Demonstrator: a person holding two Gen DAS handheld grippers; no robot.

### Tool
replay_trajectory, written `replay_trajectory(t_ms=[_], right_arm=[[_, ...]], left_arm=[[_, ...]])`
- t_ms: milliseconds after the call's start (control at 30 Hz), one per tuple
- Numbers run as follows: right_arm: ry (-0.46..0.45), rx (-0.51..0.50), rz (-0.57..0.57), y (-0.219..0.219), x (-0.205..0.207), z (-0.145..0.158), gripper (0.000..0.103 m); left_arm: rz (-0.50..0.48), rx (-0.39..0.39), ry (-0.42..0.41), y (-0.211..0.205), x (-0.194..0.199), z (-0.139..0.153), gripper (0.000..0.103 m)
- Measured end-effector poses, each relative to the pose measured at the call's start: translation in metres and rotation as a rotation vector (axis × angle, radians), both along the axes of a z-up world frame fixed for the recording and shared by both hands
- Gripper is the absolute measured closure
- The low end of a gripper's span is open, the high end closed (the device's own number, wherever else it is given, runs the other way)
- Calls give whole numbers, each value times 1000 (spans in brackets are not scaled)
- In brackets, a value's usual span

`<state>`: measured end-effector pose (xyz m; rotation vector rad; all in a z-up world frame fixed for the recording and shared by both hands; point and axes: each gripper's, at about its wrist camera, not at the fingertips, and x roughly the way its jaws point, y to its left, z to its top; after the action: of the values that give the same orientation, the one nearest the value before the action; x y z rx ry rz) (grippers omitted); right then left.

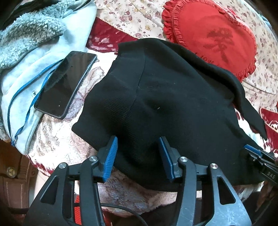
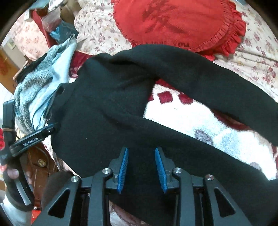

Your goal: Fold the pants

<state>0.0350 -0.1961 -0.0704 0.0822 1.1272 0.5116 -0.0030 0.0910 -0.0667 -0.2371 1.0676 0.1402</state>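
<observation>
Black knit pants (image 1: 170, 97) lie spread on a patterned bed blanket (image 1: 57, 132). In the right wrist view the pants (image 2: 107, 107) show the waist at left and two legs running right. My left gripper (image 1: 139, 153) is open, its blue pads astride the near edge of the waist area. My right gripper (image 2: 141, 165) is open over the near leg, pads on either side of the cloth. The right gripper's tip also shows in the left wrist view (image 1: 252, 151), and the left gripper shows in the right wrist view (image 2: 45, 130) at the waist edge.
A black phone (image 1: 66, 83) lies on a light blue fleece jacket (image 1: 34, 52) left of the pants. A red frilled cushion (image 1: 213, 36) lies beyond on a floral sheet (image 1: 132, 15). A brown wooden bed edge (image 1: 12, 175) is at lower left.
</observation>
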Motion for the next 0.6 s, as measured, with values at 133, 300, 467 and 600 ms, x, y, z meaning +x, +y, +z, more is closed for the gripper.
replay_trajectory(t_ms=[133, 300, 467, 600], right_arm=[[-2, 65, 2, -4, -1, -2, 57], [5, 114, -15, -9, -1, -4, 57], [12, 137, -21, -10, 0, -4, 56], [21, 190, 3, -9, 1, -6, 39]], left_arm=[[3, -9, 4, 1, 0, -2, 51], [4, 16, 2, -3, 0, -4, 49], [4, 43, -20, -6, -3, -6, 48], [-3, 26, -17, -3, -5, -5, 48]])
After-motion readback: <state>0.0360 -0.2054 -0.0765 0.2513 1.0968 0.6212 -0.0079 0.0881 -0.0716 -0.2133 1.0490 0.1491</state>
